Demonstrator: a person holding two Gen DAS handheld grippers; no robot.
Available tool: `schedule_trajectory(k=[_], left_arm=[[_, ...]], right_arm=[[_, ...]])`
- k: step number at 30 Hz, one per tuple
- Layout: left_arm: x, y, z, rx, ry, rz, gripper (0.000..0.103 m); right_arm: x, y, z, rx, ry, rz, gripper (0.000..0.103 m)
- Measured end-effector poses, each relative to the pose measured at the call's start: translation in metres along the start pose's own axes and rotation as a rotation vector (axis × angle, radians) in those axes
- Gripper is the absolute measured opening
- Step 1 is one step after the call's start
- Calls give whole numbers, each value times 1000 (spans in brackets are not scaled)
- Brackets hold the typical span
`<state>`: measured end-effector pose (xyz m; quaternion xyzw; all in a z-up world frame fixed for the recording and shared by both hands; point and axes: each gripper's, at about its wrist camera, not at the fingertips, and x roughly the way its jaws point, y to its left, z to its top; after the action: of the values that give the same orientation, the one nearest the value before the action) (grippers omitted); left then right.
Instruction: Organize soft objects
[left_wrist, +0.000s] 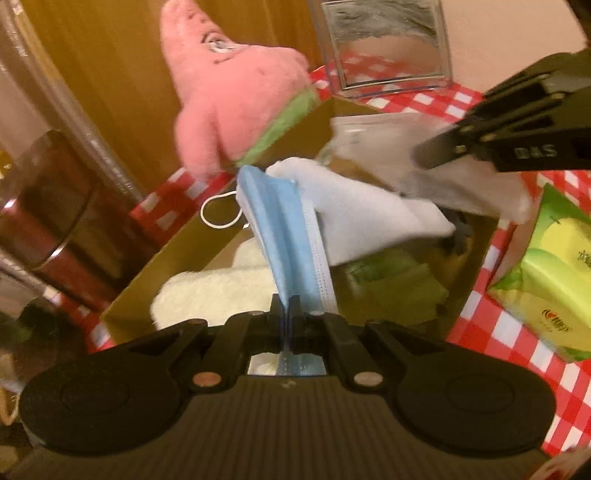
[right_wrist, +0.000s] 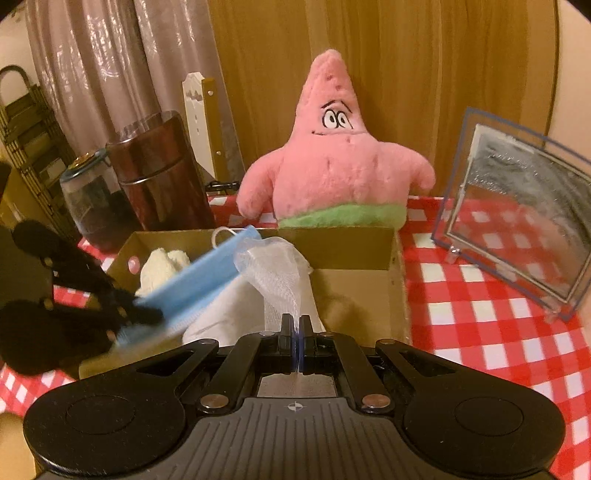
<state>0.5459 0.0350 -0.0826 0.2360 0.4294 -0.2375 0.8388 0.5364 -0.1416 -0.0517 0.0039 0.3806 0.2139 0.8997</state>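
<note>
While both tongs hold soft things over the box, here is how to drop them in well.

Left tongs: the left gripper (left_wrist: 290, 308) is pinched tight on the blue face mask (left_wrist: 284, 236). The mask hangs out in front of it, over the open box.

Right tongs: the right gripper (right_wrist: 295, 326) is pinched tight on the white mesh cloth (right_wrist: 275, 275). The cloth drapes down onto a white cloth (right_wrist: 225, 310) in the box.

Box: the cardboard box (right_wrist: 351, 243) sits on the red checked tablecloth (right_wrist: 480, 314). It already has a fluffy cream cloth (left_wrist: 210, 291) and something green (left_wrist: 399, 291) inside.

Best move, I think: bring each soft thing low into the box before letting go, so it does not slide over the side.

Mask tip: the ear loop (left_wrist: 218, 212) hangs over the box wall. Tuck it in, or it may pull the mask out.

Room: the two tongs are close together. Let go one at a time so they do not bump.

Watch out: the pink star plush (right_wrist: 336, 173) sits just behind the box, and the clear frame (right_wrist: 517, 218) stands near it on the right. Do not knock them.

Also near: the green tissue pack (left_wrist: 546, 280) lies beside the box.
</note>
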Motion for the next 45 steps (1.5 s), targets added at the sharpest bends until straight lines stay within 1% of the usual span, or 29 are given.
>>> schedule_trajectory(k=[4,9,11,12,16,18,20,22,24,25,26,27,28,29,30,36,40,44,45], left_arm=[[11,3,-2,-22,4,3,2],[19,2,-3,-35,5,4,2],[20,4,-3,-52,0,-3,3],[20,5,-2,-61,-3,-8,6],[18,10,-4,-96,-14,-15,12],[17,13,-4,-106,-14,-15,19],[14,16,-5,-125,-18,-24,21],[9,18,-6,-139,-31,-33,25],[3,21,-9,-156,-45,-41,37],[0,24,-10,-169,-53,-43,40],[-3,26,-12,-179,-60,-43,45],[-7,27,-13,-189,-70,-44,54],[-11,29,-15,-203,-80,-46,58],[-14,31,-16,-215,-86,-48,64],[-19,33,-18,-224,-94,-49,67],[-46,37,-26,-263,-130,-10,70],[-69,38,-33,-335,-152,14,74],[-94,32,-40,-390,-171,63,88],[-101,30,-42,-407,-176,75,90]], right_arm=[[12,-1,2,23,5,4,1],[27,-5,-2,38,53,-48,1],[32,-9,-4,49,71,-53,1],[34,-11,-4,52,76,-51,1],[41,-15,-5,73,98,-45,1],[42,-15,-6,75,104,-44,1],[44,-14,-6,73,115,-47,1],[44,-14,-7,71,119,-45,1],[44,-15,-6,81,124,-41,1],[44,-15,-5,86,122,-39,1],[43,-16,-5,92,120,-35,3],[41,-16,-4,99,118,-27,12],[38,-16,-3,103,112,-21,37],[34,-16,-2,107,102,-16,54],[30,-16,-1,112,83,-13,72],[1,-12,8,107,31,10,72],[-23,-6,10,106,7,9,72],[-45,2,6,98,16,5,72],[-50,5,4,98,21,2,72]])
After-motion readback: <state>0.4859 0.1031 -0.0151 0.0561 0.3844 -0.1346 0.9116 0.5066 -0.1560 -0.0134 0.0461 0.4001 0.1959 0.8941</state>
